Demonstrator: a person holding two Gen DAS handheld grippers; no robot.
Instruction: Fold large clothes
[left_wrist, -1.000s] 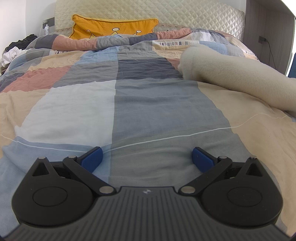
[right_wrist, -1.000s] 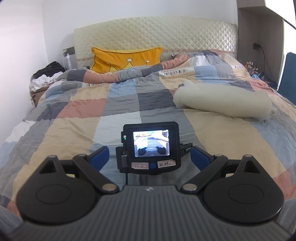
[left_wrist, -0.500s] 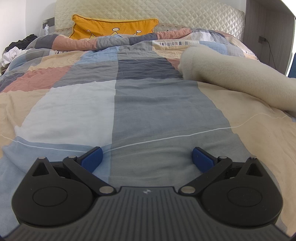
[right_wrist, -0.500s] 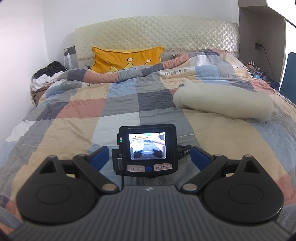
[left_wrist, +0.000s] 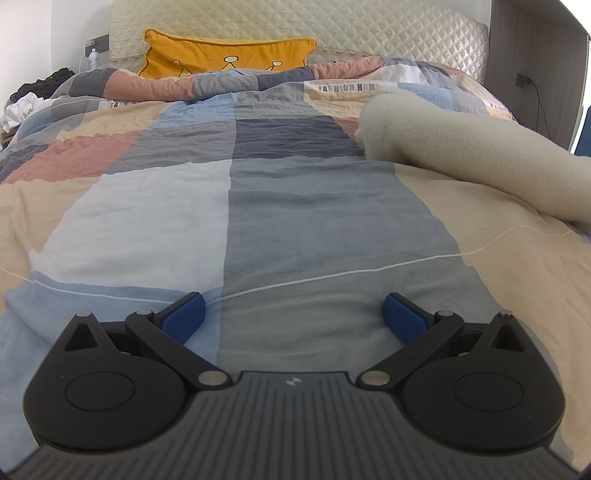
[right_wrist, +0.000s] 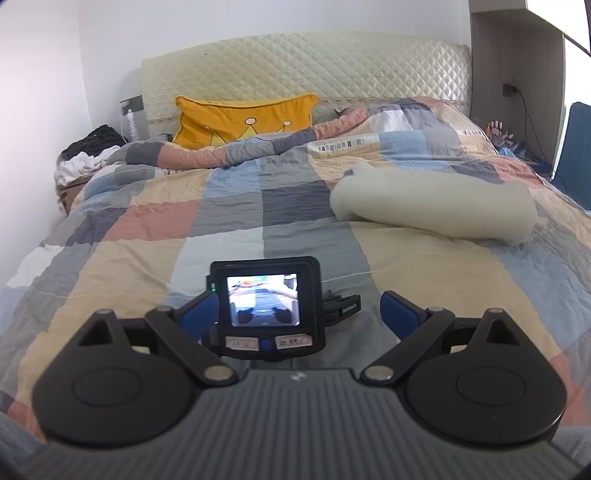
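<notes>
Only the right wrist view showed the left gripper's camera unit (right_wrist: 267, 306), its small screen lit, sitting between the spread blue fingers of the right gripper (right_wrist: 299, 314), which held nothing. It also showed the whole cream fleece garment (right_wrist: 436, 206); the left wrist view cut off its right end. The left gripper (left_wrist: 293, 314) sat low over the patchwork quilt (left_wrist: 147, 221), jaws wide apart and empty. The cream fleece garment (left_wrist: 461, 155) lay rolled on the quilt, right of centre, well beyond both grippers, its long axis running from near the middle toward the quilt's right edge. A yellow pillow (right_wrist: 245, 120) leaned at the quilt's far end.
</notes>
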